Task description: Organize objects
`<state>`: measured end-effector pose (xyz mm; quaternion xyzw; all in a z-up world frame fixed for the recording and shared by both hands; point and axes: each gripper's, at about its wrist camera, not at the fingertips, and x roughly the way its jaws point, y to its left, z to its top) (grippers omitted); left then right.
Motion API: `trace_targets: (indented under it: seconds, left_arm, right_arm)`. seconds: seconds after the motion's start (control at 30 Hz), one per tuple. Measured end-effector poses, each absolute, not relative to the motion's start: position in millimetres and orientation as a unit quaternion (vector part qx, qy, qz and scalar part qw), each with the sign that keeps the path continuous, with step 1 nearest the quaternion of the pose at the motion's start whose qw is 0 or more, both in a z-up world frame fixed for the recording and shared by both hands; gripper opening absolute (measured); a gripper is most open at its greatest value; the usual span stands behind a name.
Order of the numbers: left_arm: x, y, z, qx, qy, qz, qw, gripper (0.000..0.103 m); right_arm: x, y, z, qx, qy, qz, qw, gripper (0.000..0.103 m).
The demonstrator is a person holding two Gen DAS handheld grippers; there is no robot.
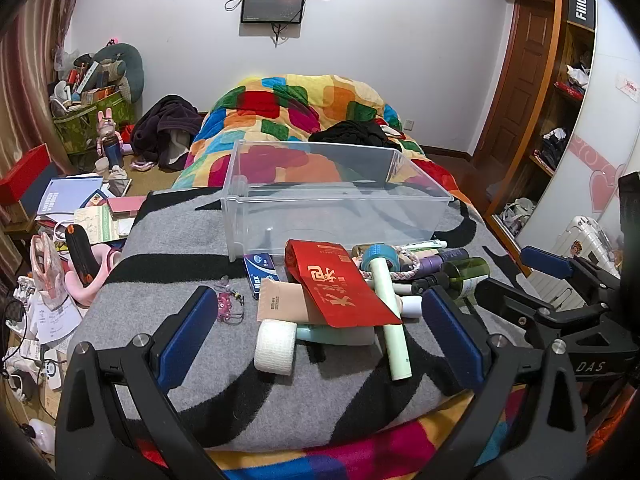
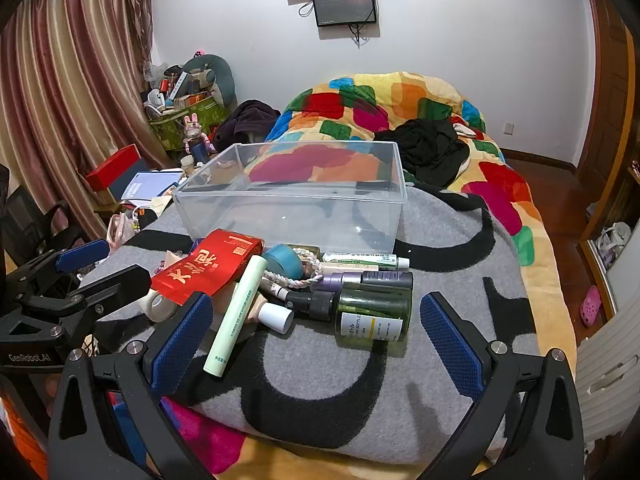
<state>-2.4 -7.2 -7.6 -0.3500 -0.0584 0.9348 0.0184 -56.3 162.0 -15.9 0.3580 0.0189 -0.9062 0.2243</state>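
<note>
A clear plastic bin point(image 1: 240, 216) point(image 2: 400, 200) stands empty on the grey and black blanket point(image 1: 168, 292) point(image 2: 320, 380). In front of it lies a pile: a red packet point(image 1: 340, 288) point(image 2: 200, 268), a pale green tube point(image 1: 392, 320) point(image 2: 236, 316), a white bandage roll point(image 1: 276, 346), a blue box point(image 1: 260, 276), a teal tape roll point(image 1: 380, 256) point(image 2: 284, 262), a dark green bottle point(image 1: 468, 276) point(image 2: 374, 312). My left gripper point(image 1: 320, 324) is open, hovering before the pile. My right gripper point(image 2: 316, 320) is open, near the bottle and tube.
A colourful quilt point(image 1: 300, 108) point(image 2: 400, 96) with dark clothes covers the bed behind the bin. Books and boxes point(image 1: 68, 196) clutter the floor at left. A wardrobe point(image 1: 560, 100) stands at right. The right gripper also shows in the left wrist view point(image 1: 516, 272).
</note>
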Motion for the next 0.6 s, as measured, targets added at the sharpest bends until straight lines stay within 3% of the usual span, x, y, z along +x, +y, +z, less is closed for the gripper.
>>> trace_targets:
  seconds: [0.6]
  left_arm:
    - [-2.4,-6.9,-6.8,-0.350,-0.058,0.935,0.017,0.103]
  right_arm:
    - [-53.9,159.9,-19.4,0.360,0.018,-0.905,0.227,0.103]
